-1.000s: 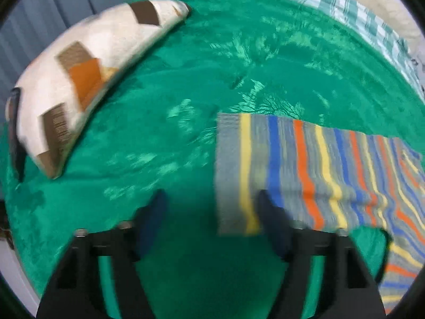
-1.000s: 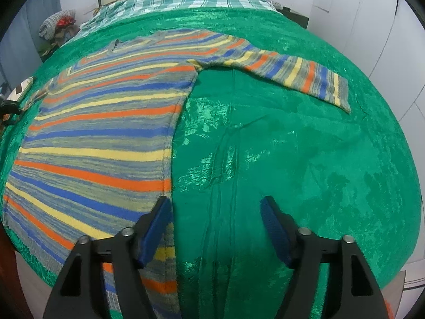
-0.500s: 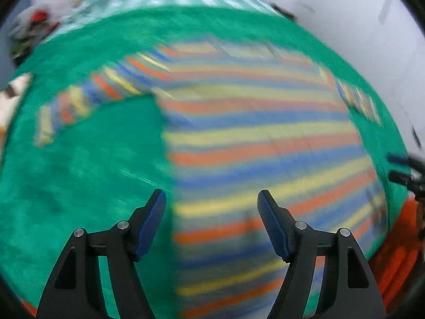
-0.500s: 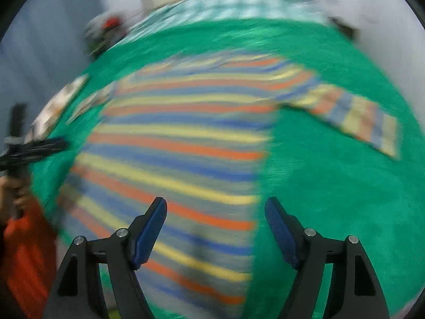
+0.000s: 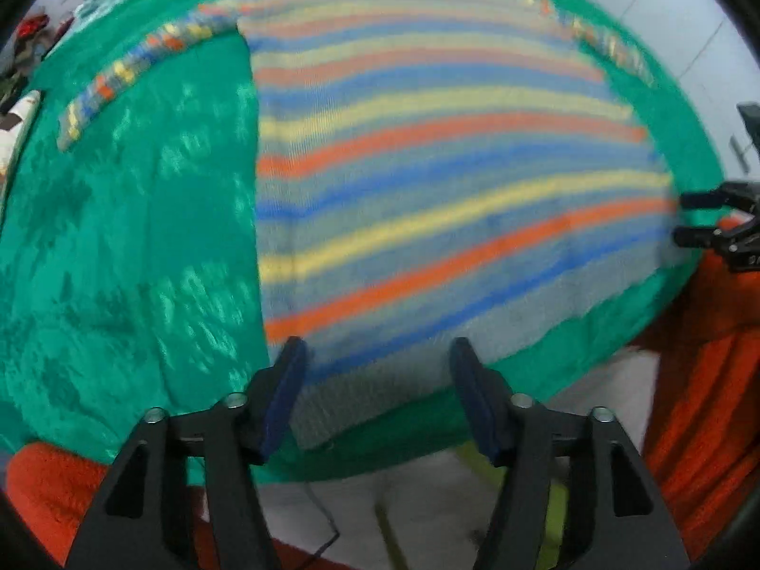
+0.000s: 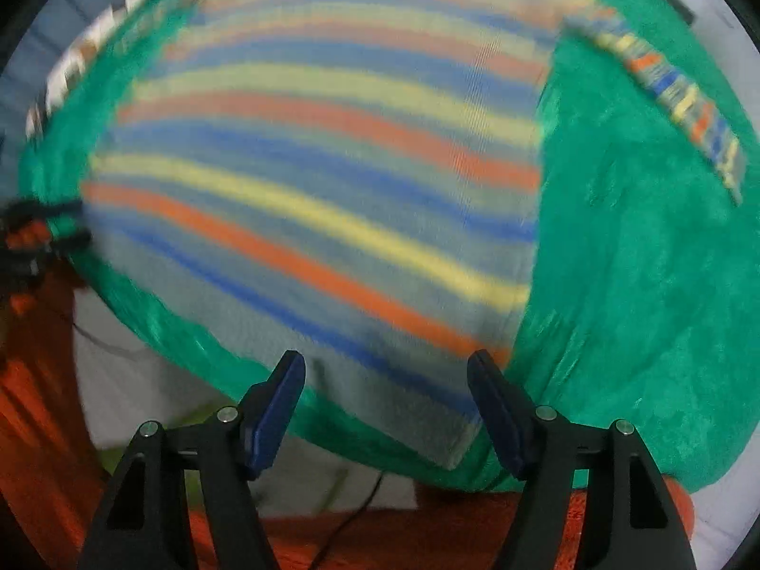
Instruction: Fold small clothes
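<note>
Green velvety bedspread (image 5: 118,247) covers the bed; striped sweater (image 5: 427,166) lies flat on it, both sleeves out at 10 and 2 o'clock. Left claw (image 5: 375,375) and right claw (image 6: 384,389) gape wide, empty, above the hem at 6 o'clock. No fold visible; all folding remains.

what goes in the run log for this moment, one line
striped knit sweater flat on green velvet bedspread | left gripper open at hem | right gripper open at hem

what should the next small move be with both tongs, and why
Probably lower both tongs onto the striped sweater hem corners. Left tongs and right tongs are open, holding nothing, poised near the bottom edge; the sweater lies flat and unfolded on the green blanket.
</note>
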Available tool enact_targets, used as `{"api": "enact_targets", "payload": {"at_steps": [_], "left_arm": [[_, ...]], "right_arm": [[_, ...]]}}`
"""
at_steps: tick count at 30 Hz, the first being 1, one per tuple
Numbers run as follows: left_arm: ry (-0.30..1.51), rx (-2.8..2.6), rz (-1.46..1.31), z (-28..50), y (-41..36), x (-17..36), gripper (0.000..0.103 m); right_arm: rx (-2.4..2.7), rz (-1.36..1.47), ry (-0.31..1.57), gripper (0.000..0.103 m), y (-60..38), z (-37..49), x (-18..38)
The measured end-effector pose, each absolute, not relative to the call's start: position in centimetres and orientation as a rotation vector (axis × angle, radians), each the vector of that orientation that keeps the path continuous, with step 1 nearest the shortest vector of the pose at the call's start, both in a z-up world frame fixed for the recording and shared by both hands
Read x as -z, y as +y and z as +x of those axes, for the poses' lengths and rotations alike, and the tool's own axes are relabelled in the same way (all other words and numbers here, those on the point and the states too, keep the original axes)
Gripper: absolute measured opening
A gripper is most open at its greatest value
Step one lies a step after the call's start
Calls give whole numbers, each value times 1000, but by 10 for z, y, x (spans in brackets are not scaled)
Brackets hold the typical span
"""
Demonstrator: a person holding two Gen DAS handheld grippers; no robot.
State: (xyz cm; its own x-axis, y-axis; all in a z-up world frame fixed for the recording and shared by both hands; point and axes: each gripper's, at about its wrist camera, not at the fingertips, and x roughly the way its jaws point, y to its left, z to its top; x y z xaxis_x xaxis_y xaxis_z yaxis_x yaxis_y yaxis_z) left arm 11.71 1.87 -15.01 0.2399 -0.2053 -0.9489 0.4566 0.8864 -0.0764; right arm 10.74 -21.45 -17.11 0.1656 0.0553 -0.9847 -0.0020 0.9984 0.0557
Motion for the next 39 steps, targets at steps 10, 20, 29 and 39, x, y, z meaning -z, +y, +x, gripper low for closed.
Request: {"api": "enact_targets", "payload": {"at_steps": [10, 20, 29, 39], "left_arm": [[1186, 414, 179, 159, -13, 167, 89], [1158, 443, 300, 120, -9, 186, 97], [1088, 351, 123, 134, 25, 167, 97], [1032, 279, 40, 136, 44, 166, 97]], "right_arm": [[56, 91, 1169, 71, -193, 137, 180], [103, 110, 1104, 77, -198, 102, 185], [134, 123, 970, 77, -195, 96, 163], [223, 261, 913, 77, -227, 83, 159]]}}
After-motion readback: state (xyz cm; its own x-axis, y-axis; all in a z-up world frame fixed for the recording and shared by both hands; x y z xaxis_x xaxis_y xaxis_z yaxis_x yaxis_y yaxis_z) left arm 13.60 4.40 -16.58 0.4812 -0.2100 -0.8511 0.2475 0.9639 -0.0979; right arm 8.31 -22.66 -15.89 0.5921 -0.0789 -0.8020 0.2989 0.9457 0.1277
